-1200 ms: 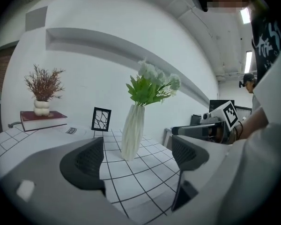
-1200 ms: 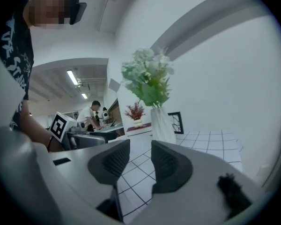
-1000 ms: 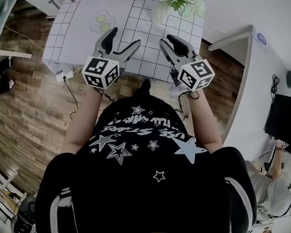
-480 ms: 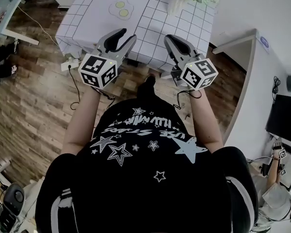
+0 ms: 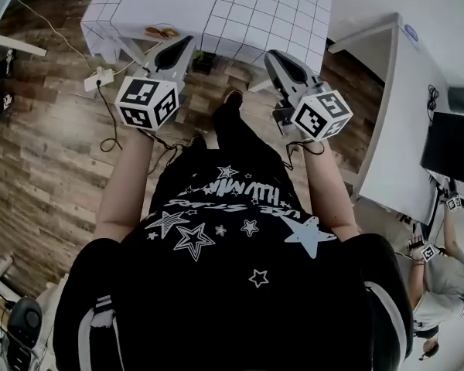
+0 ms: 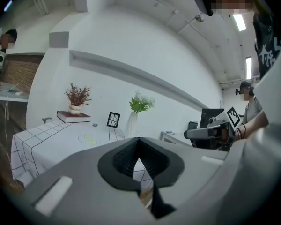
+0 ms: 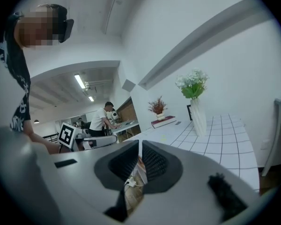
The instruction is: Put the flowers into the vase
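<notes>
White and green flowers (image 7: 192, 84) stand upright in a tall white vase (image 7: 198, 117) on the grid-patterned table (image 5: 240, 14); the left gripper view shows the flowers (image 6: 140, 102) and vase (image 6: 131, 124) far off. My left gripper (image 5: 187, 43) hangs over the wooden floor short of the table's near edge, jaws shut and empty (image 6: 139, 146). My right gripper (image 5: 272, 55) is level with it on the right, also off the table, its jaws together with nothing between them (image 7: 140, 161). Neither gripper touches the vase.
On the table stand a book with a pot of dried plants (image 6: 74, 116), a small black frame (image 6: 113, 119) and a yellow-green mat drawing (image 6: 87, 138). A power strip with cable (image 5: 100, 76) lies on the floor. A white desk (image 5: 402, 130) is on the right, and another person (image 5: 441, 277) beyond it.
Both grippers have drawn back from over the table to above the floor, and their jaws have gone from open to shut. The vase has slipped out of the head view.
</notes>
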A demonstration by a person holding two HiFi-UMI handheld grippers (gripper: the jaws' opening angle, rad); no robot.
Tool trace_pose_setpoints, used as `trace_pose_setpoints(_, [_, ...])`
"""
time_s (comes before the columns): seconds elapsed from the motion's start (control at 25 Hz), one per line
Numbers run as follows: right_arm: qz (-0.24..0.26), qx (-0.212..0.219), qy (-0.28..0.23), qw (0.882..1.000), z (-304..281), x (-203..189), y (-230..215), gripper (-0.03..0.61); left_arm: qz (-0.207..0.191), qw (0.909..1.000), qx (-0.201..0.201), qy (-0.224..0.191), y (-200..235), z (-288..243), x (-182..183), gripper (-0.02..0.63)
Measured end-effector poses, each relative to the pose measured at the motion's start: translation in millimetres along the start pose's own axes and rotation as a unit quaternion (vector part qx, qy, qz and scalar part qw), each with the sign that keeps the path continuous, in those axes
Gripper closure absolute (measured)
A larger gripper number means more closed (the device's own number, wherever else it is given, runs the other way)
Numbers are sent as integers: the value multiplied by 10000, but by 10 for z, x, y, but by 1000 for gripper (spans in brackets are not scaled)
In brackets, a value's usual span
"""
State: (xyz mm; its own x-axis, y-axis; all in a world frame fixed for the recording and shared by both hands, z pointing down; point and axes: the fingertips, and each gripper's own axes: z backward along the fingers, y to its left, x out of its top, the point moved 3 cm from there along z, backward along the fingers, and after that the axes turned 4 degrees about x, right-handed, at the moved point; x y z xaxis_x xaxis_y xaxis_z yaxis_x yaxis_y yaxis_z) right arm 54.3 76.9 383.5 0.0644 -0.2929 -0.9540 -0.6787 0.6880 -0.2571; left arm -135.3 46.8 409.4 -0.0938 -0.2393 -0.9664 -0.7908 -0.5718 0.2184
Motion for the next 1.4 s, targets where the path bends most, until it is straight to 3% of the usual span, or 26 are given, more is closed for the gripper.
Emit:
trace_pose_setpoints(0.16, [125, -62, 245, 9996, 177, -126, 133, 548, 151, 9999, -74, 10, -143, 152, -99, 604])
trace_pose_setpoints(0.56, [272, 120, 173, 9994, 414, -60, 207, 552, 65, 9998, -20, -205, -491, 249, 14, 604])
trace_pose_setpoints(0.84, [252, -102, 112, 9996, 961, 244, -131, 558, -40, 9999, 93, -127, -1049, -24, 189, 604])
trace_pose_setpoints(1.0, [87, -89, 243, 9996, 1081, 216, -243, 561, -123, 9997, 155, 108, -1237, -138, 203, 604])
trace_pose_setpoints(1.16, [166, 91, 363, 9992, 1109, 196, 80, 565, -453, 9976, 490, 172, -1257, 192, 315, 604])
trace_pose_setpoints(1.4, [331, 33, 439, 9985, 1413, 468, 971, 565, -735, 9927, 954, 25, -1494, 1230, 661, 604])
